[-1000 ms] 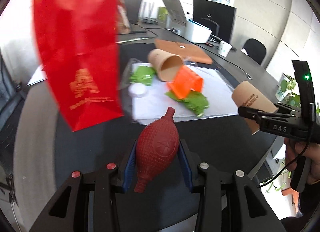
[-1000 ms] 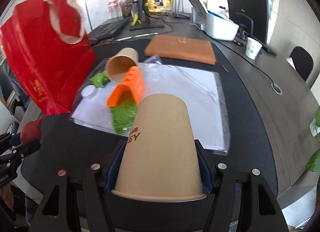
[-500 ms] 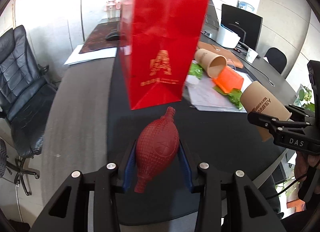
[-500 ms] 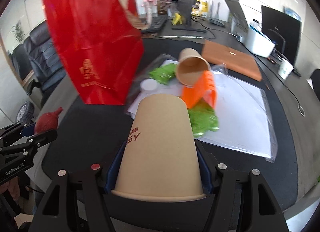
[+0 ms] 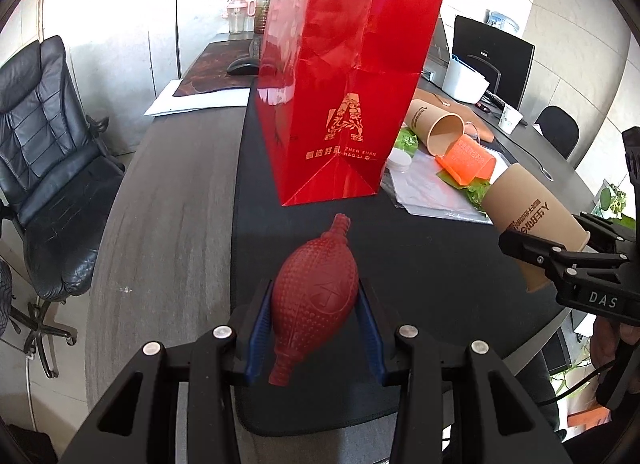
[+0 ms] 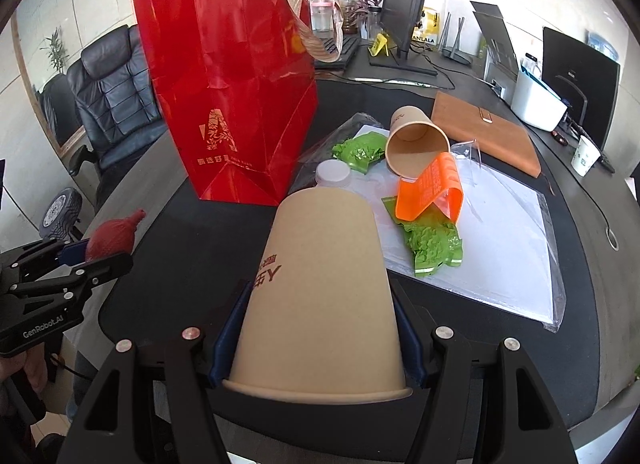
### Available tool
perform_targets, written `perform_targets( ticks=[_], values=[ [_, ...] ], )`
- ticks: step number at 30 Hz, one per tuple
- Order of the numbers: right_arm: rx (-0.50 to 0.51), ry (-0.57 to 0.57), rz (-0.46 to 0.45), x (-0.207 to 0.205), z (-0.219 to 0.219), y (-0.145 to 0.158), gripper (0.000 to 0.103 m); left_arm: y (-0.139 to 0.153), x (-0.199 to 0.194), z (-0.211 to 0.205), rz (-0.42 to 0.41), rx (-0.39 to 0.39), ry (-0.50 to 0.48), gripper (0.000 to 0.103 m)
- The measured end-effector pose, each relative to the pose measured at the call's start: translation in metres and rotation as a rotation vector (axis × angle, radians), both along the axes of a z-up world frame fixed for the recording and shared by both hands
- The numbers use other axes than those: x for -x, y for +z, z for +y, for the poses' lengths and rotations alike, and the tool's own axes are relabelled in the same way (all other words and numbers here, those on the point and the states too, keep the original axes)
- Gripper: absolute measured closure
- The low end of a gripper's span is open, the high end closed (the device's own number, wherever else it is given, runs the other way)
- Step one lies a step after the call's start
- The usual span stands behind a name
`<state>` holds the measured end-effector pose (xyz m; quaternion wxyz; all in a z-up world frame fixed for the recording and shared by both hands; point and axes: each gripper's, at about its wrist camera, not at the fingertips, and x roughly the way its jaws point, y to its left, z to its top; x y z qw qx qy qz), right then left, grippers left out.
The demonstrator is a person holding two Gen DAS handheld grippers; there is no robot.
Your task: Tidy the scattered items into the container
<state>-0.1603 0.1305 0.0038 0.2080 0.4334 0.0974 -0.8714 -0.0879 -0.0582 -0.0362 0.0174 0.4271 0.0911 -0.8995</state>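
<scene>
Bag [image 6: 232, 76] upright on mat [image 6: 192, 240]; tipped cup [image 6: 416, 140], packets [image 6: 434, 244] right of it on sheet [image 6: 508, 232].

Paper cup [image 6: 320, 296] clamped bottom-forward between the blue pads of the right gripper [image 6: 316, 328].
Ahead and left, upright red gift bag [image 6: 228, 76]; ahead and right, tipped second cup [image 6: 416, 140], orange piece [image 6: 432, 188], green wrappers [image 6: 434, 244] on white sheet [image 6: 500, 232]. Far left, left gripper [image 6: 92, 252] apparently closed on dark red bulb [image 6: 114, 234].
</scene>
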Motion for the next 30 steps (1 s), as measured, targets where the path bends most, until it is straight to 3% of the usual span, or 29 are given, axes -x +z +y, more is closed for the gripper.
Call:
perform_targets(
  ticks=[18, 30],
  values=[
    [0.022, 0.011, 0.033, -0.004, 0.007, 0.005, 0.033, 0.008, 0.001, 0.006, 0.002, 0.03, -0.016, 0.059],
    [0.087, 0.056, 0.079, -0.01, 0.008, 0.02, 0.033, 0.03, -0.001, -0.011, 0.052, 0.03, 0.017, 0.059]
  ],
)
